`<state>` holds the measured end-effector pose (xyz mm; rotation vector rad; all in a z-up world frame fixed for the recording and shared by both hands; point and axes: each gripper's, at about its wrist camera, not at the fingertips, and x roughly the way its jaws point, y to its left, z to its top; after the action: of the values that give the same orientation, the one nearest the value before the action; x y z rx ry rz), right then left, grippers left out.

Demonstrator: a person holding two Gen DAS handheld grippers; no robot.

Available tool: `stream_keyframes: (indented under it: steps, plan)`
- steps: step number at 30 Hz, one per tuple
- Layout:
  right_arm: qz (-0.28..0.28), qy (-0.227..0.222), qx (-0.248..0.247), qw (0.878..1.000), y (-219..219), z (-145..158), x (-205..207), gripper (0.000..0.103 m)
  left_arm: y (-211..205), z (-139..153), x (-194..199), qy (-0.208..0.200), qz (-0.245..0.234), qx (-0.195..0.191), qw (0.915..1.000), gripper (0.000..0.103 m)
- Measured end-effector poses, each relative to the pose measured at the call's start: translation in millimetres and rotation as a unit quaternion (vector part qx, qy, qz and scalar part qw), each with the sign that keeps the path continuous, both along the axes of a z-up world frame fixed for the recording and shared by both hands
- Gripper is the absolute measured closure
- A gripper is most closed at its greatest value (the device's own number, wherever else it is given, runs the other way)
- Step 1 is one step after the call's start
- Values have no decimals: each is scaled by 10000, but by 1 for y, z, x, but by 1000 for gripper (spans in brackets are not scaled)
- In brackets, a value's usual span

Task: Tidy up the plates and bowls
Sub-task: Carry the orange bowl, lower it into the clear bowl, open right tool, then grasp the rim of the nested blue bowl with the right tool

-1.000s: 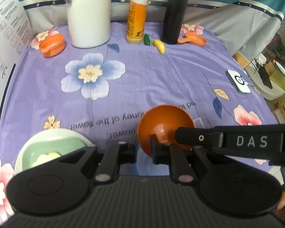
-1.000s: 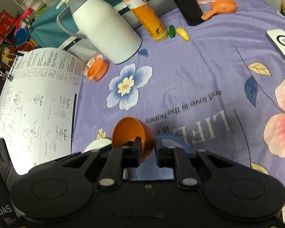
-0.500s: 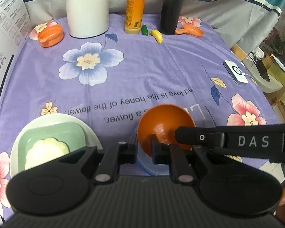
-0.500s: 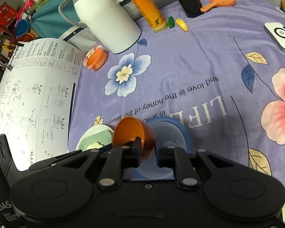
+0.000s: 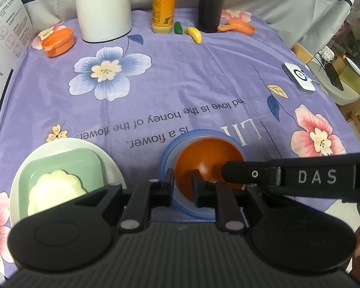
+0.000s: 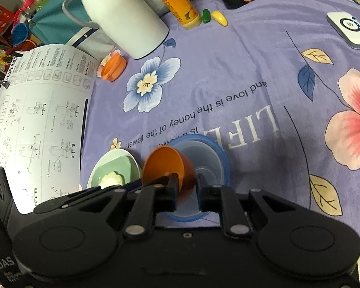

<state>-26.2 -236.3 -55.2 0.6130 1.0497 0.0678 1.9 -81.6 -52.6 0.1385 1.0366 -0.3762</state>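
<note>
An orange bowl (image 5: 208, 153) (image 6: 163, 165) sits inside a translucent blue bowl (image 5: 204, 132) (image 6: 204, 158) on the purple flowered cloth. My left gripper (image 5: 182, 182) pinches the orange bowl's near wall, one finger outside and one inside, and its jaws are opening. My right gripper (image 6: 186, 184) also has the orange bowl's wall between its pads, and its jaws are opening too. One of its fingers (image 5: 252, 175) reaches into the bowl from the right. To the left stands a white plate (image 5: 108, 158) with a green square plate (image 5: 60, 165) (image 6: 122, 165) and a pale scalloped dish (image 5: 52, 187) on it.
At the back stand a white jug (image 5: 103, 7), an orange bottle (image 5: 164, 4), a black cylinder (image 5: 211, 2), a toy banana (image 5: 194, 33), an orange toy pan (image 5: 237, 26) and an orange pot (image 5: 57, 39). A printed sheet (image 6: 36, 120) lies left, a white charger (image 5: 298, 76) right.
The orange bowl has come down from beside the blue bowl into it. Both views have pulled back, so the blue bowl's rim and the plate stack show more fully.
</note>
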Motion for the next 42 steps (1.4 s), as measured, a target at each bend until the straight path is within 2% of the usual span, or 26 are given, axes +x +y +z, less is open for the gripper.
stream_keyframes:
  steps: [2,3,5,6,7,8,9,10,11,14,16,26,34,42]
  plan:
    - [-30,22,47,10000,-1,-1,1,81,2,2,0,-50,63,14,10000,69]
    - [-64,7,45,10000,-2,-1,1,79,3,4,1,-115,133,46,9998,64]
    - [-111,-56,32,9999,-5,2,0,73,8,9,2,-216,252,62,9994,42]
    - [-141,-78,65,9998,-7,3,0,72,12,11,3,-257,343,31,9991,37]
    - [-174,-95,81,9998,-9,4,0,65,16,13,4,-279,417,-9,9987,29]
    - [-233,-110,69,9996,-12,5,-1,50,20,14,4,-305,502,-55,9983,20]
    - [-298,-131,37,9995,-14,6,-2,41,26,15,5,-334,600,-95,9976,15]
    - [-364,-162,8,9992,-16,6,-3,25,30,16,5,-345,662,-118,9971,8]
    - [-422,-189,3,9989,-19,6,-4,14,34,16,5,-353,718,-143,9967,5]
    - [-525,-119,71,9985,-25,2,-6,3,43,14,3,-338,804,-199,9960,1]
    - [-607,-23,101,9981,-27,-2,-7,0,46,12,0,-324,820,-221,9959,1]
    - [-796,206,88,9966,-30,-14,-19,0,49,4,-14,-349,743,-310,9961,0]
    - [-846,322,25,9959,-29,-21,-19,0,40,-3,-17,-366,583,-234,9974,0]
    - [-644,281,-117,9975,-24,-22,-9,0,34,-10,-12,-282,513,-336,9977,0]
